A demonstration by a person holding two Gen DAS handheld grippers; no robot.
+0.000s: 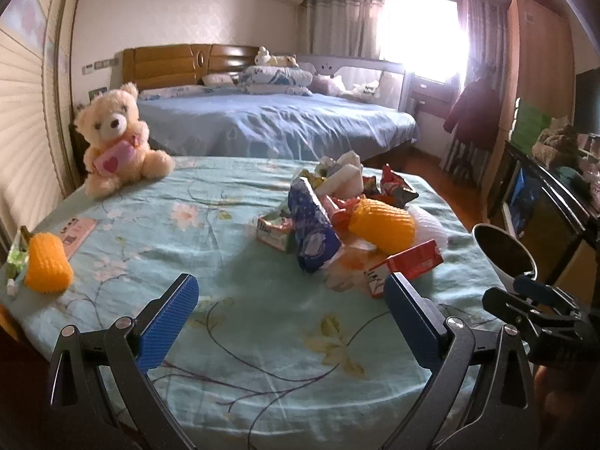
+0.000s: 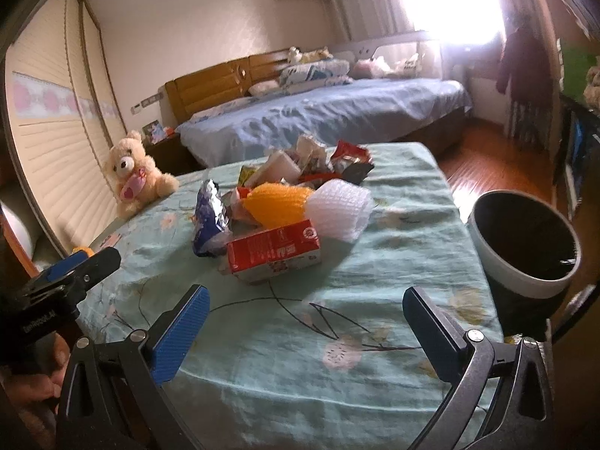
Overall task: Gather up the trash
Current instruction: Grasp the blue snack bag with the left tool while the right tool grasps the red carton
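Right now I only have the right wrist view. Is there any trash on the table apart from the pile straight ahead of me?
Observer: Yes. The left wrist view shows a second orange foam net near the left edge of the table, well apart from the pile.
Operator: Anything lying with it?
Observer: A crumpled green-and-white wrapper lies right beside it, on its left.
Operator: Is the left gripper free to take them?
Observer: Yes. The left gripper has its jaws wide apart, with only tablecloth between them.
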